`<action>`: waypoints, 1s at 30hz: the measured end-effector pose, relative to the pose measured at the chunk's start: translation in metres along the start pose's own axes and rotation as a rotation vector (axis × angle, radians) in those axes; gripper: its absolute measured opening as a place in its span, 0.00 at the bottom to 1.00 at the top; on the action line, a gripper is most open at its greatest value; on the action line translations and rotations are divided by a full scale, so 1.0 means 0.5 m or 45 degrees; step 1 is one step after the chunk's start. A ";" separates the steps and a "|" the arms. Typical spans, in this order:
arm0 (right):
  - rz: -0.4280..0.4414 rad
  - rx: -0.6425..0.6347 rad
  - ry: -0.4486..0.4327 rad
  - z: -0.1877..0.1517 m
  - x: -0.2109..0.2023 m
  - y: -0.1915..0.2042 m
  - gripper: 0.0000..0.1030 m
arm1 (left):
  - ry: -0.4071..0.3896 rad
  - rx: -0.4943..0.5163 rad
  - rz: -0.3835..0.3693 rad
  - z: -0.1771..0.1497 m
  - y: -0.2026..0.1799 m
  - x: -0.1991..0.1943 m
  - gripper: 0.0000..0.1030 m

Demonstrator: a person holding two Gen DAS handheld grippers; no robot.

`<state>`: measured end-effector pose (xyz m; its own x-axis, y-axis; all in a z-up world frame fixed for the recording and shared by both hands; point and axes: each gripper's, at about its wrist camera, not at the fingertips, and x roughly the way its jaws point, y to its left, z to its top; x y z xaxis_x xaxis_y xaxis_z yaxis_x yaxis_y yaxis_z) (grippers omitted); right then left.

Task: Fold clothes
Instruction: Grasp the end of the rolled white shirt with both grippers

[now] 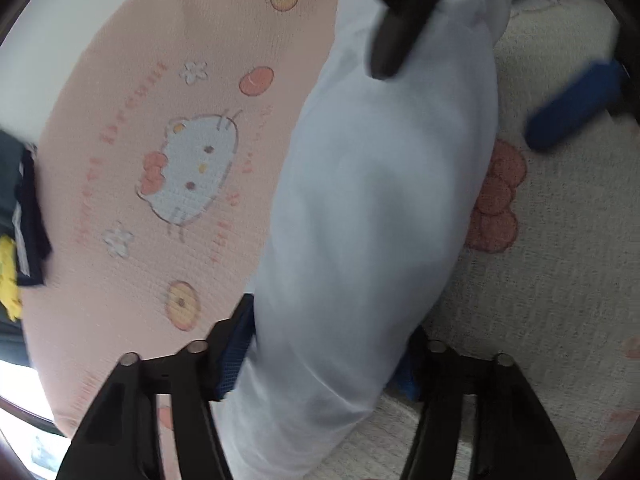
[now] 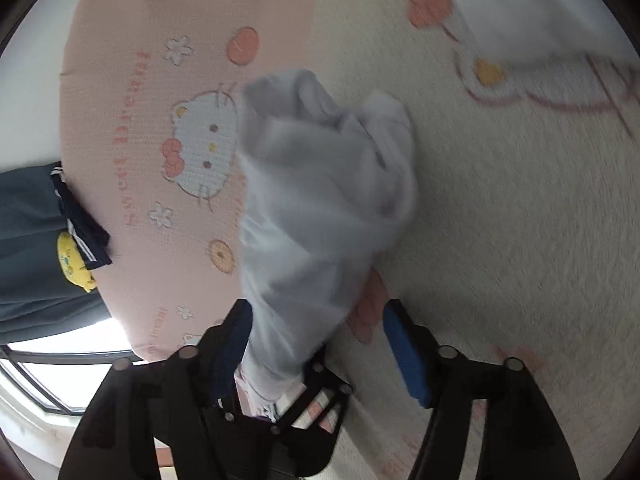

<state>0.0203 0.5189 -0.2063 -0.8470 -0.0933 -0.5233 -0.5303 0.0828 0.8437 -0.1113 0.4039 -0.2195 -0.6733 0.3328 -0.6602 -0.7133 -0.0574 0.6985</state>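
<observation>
A white garment [image 1: 372, 208] hangs bunched in a long roll over the bed. Its lower end fills the gap between the blue pads [image 1: 234, 360] of my left gripper [image 1: 324, 368], which is shut on it. My right gripper [image 1: 460, 100] is at the garment's far end, one black finger against the cloth and its blue pad standing well off to the right. In the right wrist view the garment [image 2: 320, 184] droops along the left finger; the right pad [image 2: 404, 360] is clear of it, so my right gripper [image 2: 320, 352] is open. The left gripper [image 2: 296, 404] clamps the cloth just below.
Underneath lies a pink and cream sheet [image 1: 132, 152] printed with cartoon cats. Dark clothes with a yellow patch [image 2: 72, 260] hang off its left edge. More white cloth [image 2: 540, 12] lies at the far right. A bright window [image 2: 60, 376] shows at lower left.
</observation>
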 end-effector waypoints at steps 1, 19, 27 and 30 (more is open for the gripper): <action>0.015 0.010 -0.009 -0.002 -0.001 -0.003 0.66 | 0.003 -0.022 -0.022 0.000 0.004 0.001 0.45; 0.016 -0.152 -0.127 0.045 0.060 0.055 0.70 | 0.029 -0.210 -0.141 0.001 0.020 0.007 0.42; -0.137 -0.358 -0.138 0.015 0.089 0.095 0.55 | 0.064 -0.217 -0.088 0.010 0.014 0.006 0.42; -0.153 -0.384 -0.150 0.007 0.081 0.090 0.44 | 0.071 -0.215 -0.076 0.012 0.015 0.006 0.42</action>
<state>-0.0382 0.5225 -0.1900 -0.7869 0.0320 -0.6162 -0.6069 -0.2205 0.7636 -0.1176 0.4101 -0.2147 -0.6352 0.2875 -0.7168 -0.7717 -0.1976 0.6046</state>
